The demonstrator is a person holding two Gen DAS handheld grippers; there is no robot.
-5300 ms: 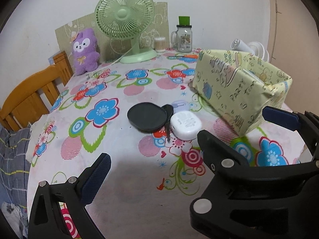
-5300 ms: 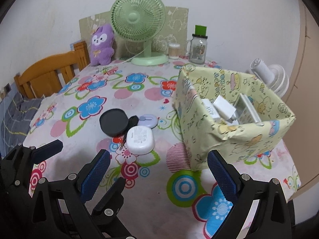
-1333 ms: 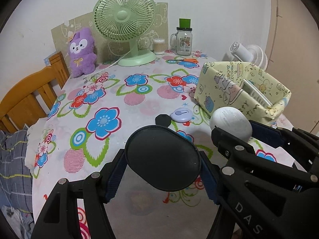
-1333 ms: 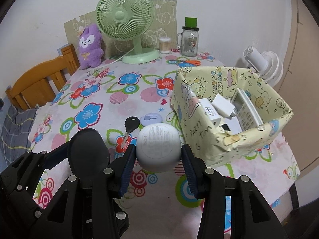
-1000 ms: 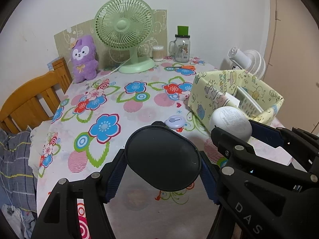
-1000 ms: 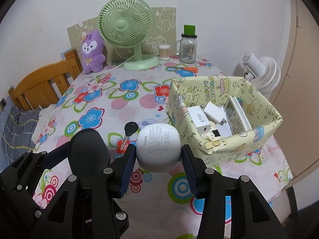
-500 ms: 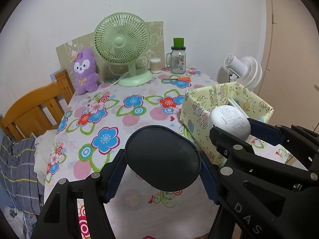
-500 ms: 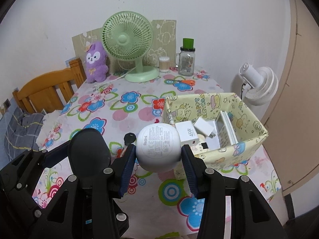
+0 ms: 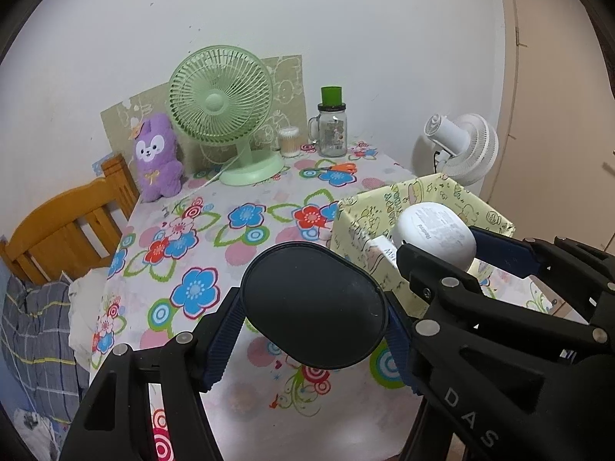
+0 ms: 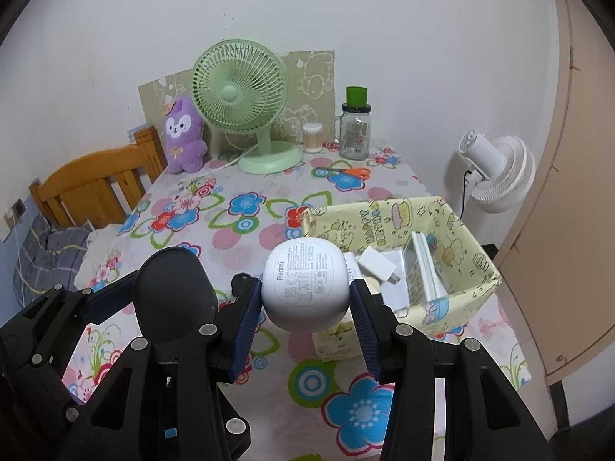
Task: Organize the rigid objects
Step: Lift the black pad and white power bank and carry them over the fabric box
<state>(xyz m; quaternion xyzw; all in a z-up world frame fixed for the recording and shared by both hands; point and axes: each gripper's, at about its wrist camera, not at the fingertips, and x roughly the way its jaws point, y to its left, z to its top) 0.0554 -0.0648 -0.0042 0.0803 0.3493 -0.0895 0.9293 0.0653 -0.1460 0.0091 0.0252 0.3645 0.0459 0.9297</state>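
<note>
Two smooth, light cases carried over the table (image 10: 269, 207)

Our left tool (image 9: 313, 324) clamps the black case (image 9: 313, 303) edgewise, our right tool (image 10: 305, 299) the white case (image 10: 305, 286); both look slippery.

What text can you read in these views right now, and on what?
"Redmi": white case, held in the right gripper; its fine print is too small.
"DAS": right gripper's arm, seen from the left wrist.
"HAPPY BIRTHDAY": yellow box wall, roughly legible.
Glass jar label: unreadable.

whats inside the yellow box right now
In the right wrist view the yellow box holds a white charger and a flat white device leaning on the right wall. The white earbud case held in front hides the near left corner.
</note>
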